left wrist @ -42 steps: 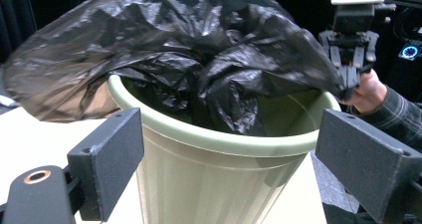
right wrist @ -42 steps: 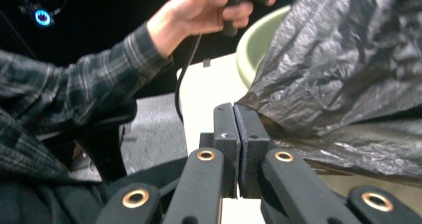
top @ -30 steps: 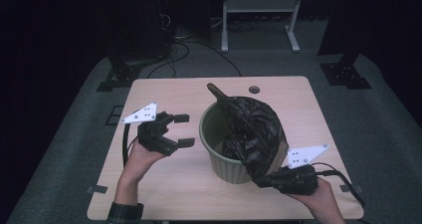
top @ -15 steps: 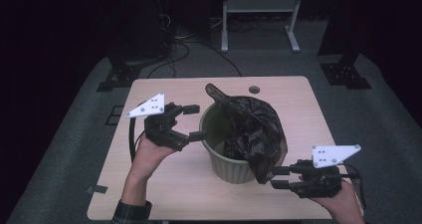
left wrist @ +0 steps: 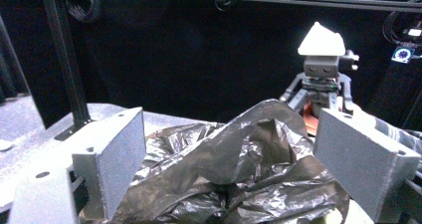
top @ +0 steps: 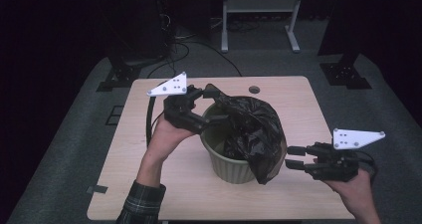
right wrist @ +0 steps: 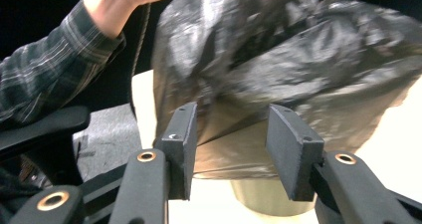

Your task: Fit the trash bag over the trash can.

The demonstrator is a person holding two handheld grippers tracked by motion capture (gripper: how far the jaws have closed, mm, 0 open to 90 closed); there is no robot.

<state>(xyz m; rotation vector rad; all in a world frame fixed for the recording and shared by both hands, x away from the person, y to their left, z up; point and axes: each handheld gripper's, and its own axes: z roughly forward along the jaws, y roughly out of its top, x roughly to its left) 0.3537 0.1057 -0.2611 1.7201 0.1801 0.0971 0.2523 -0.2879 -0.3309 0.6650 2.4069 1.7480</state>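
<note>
Bag: a black plastic bag (top: pixel 254 129) is seen draped in and over a ribbed green bin (top: pixel 230 165), hanging down its right side.
Bin: stood near the middle of the wooden bench (top: pixel 129 149).
Left gripper (top: pixel 208 109): held at the bin's left rim, jaws spread wide with crumpled bag between them, not pinched.
Right gripper (top: pixel 290 157): held just beside the bag's hanging part, jaws parted, nothing gripped.
Sleeve: a plaid sleeve (top: pixel 139 204) is worn on the left forearm.
</note>
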